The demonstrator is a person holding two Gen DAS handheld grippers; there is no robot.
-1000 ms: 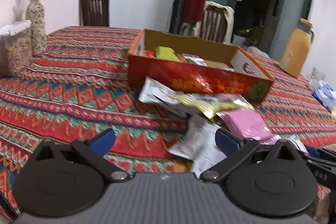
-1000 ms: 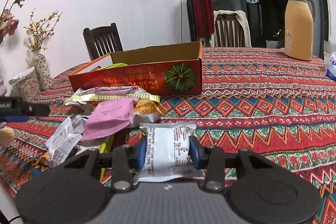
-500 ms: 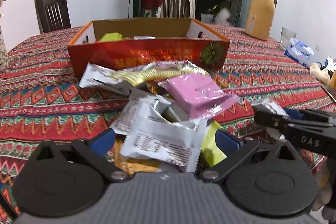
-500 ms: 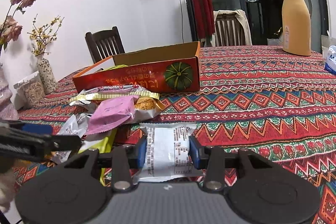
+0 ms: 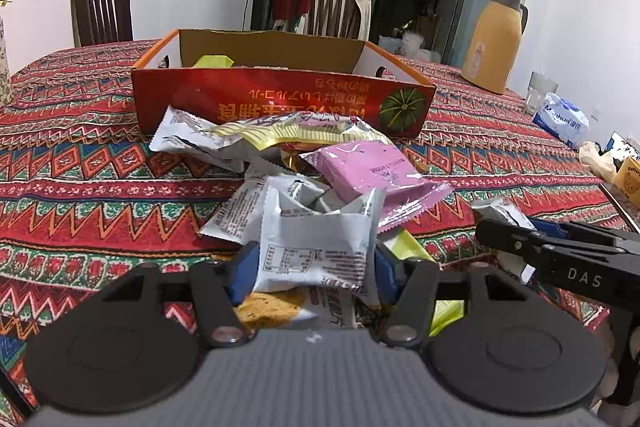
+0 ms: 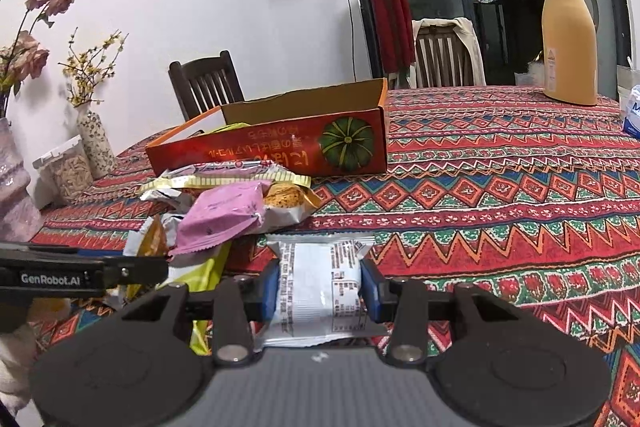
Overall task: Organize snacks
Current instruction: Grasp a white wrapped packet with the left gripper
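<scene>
The left gripper is closing on a white snack packet at the near edge of the pile; the packet sits between the jaws, and its sides look already pinched by the blue pads, though the crumpled wrapper makes firm contact hard to judge. The right gripper is clamped on a second white packet, holding it just above the patterned tablecloth, to the right of the pile.

The rest of the snacks lie heaped on the cloth in front of the red cardboard box: a pink packet rests on top, a long yellow-striped wrapper leans against the box's near wall, and a lime-green packet peeks out beneath. The box stands on the far side of the pile, open at the top, with a yellow-green item already inside.

To do this step well, the left gripper should finish its squeeze on the packet's body rather than its loose sealed edge, then lift straight up so neighbouring wrappers are not dragged along. Both packets then need carrying over the near wall and releasing inside the box, clear of each other.
</scene>
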